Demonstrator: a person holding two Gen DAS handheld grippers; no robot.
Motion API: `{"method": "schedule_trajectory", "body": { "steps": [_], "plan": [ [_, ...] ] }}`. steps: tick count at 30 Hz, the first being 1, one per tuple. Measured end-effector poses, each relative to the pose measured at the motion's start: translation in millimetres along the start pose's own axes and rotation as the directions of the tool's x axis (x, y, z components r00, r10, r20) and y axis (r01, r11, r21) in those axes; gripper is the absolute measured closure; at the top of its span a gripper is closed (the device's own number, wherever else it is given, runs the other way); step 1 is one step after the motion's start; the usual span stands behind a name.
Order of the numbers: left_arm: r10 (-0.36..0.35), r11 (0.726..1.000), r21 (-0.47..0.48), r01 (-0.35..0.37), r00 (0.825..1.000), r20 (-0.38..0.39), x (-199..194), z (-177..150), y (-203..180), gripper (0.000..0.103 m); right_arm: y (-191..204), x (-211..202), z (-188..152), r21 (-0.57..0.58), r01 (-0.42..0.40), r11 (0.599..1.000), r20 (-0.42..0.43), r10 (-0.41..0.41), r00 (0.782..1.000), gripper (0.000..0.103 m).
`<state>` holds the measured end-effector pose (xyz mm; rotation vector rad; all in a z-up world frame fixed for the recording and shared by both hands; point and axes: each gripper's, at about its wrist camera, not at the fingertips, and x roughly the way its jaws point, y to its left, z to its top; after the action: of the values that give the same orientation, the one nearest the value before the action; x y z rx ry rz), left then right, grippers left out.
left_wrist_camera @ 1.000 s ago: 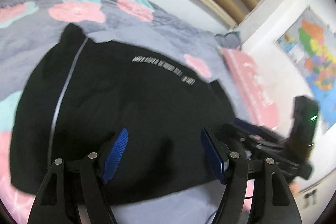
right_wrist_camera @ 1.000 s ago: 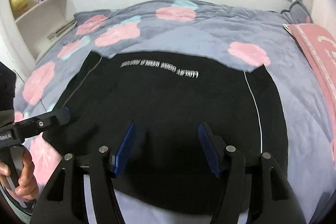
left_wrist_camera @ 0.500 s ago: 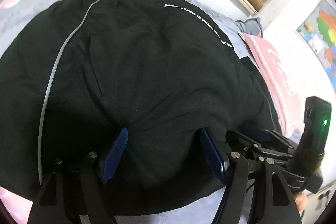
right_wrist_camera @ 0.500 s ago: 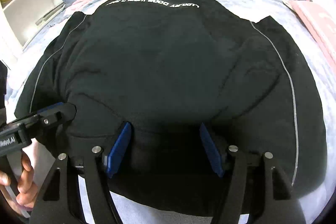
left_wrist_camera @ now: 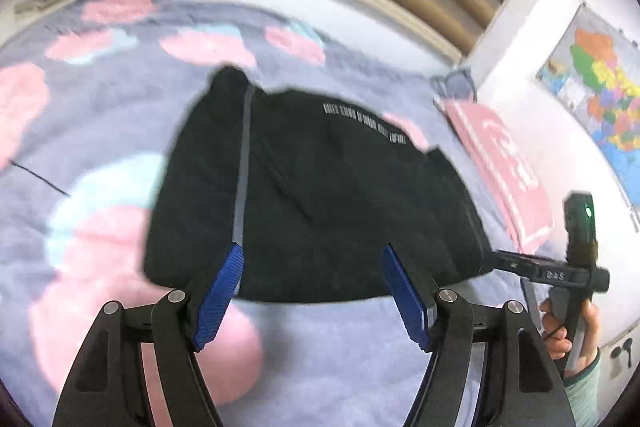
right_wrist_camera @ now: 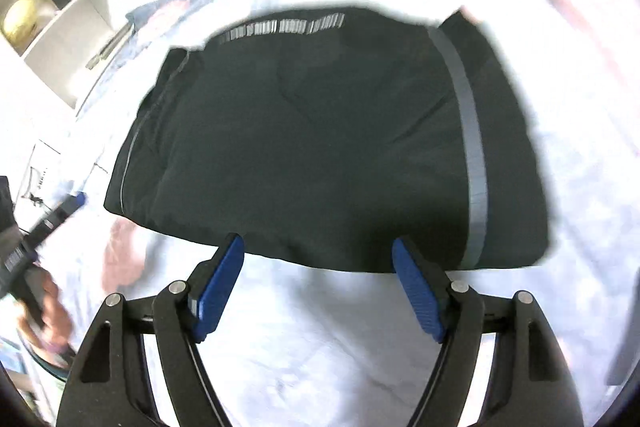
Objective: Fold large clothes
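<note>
Because the black garment already lies as a compact folded block on the flowered bedspread, its near edge squared toward me, neither of my grippers needs to hold it. My left gripper has its jaws apart and empty, just short of that near edge. My right gripper is opening its jaws, nothing between them, at the same edge.
</note>
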<state>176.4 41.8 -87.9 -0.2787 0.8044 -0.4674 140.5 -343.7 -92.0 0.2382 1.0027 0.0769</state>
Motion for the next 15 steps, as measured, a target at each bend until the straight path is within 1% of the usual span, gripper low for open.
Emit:
{"method": "schedule_trajectory", "body": {
  "steps": [3,5,7,10,12,15],
  "plan": [
    [0.006,1.0,-0.022,-0.006,1.0,0.021,-28,3,18,0.029,-23,-32,-6,0.042,0.009,0.999,0.064,-0.011,0.998,0.023],
    [0.034,0.999,-0.043,-0.032,0.999,0.035,-42,-1,32,0.029,-43,-44,-12,0.071,0.006,0.997,0.077,-0.011,0.997,0.023],
    [0.053,0.996,-0.068,-0.051,0.998,0.037,-45,-2,43,0.029,-55,-45,-13,0.082,0.007,0.997,0.068,-0.012,0.998,0.023],
    [0.062,0.992,-0.114,-0.059,0.998,0.024,-45,-2,61,0.029,-75,-45,-17,0.097,0.033,0.995,0.064,-0.04,0.997,0.023],
    [0.087,0.988,-0.13,-0.085,0.996,0.011,-37,-1,69,0.029,-88,-43,-17,0.12,0.047,0.992,0.066,-0.055,0.996,0.023],
    [0.116,0.984,-0.134,-0.117,0.993,-0.015,-20,4,77,0.029,-107,-35,-14,0.174,0.025,0.984,0.065,-0.037,0.997,0.023]
  ]
}}
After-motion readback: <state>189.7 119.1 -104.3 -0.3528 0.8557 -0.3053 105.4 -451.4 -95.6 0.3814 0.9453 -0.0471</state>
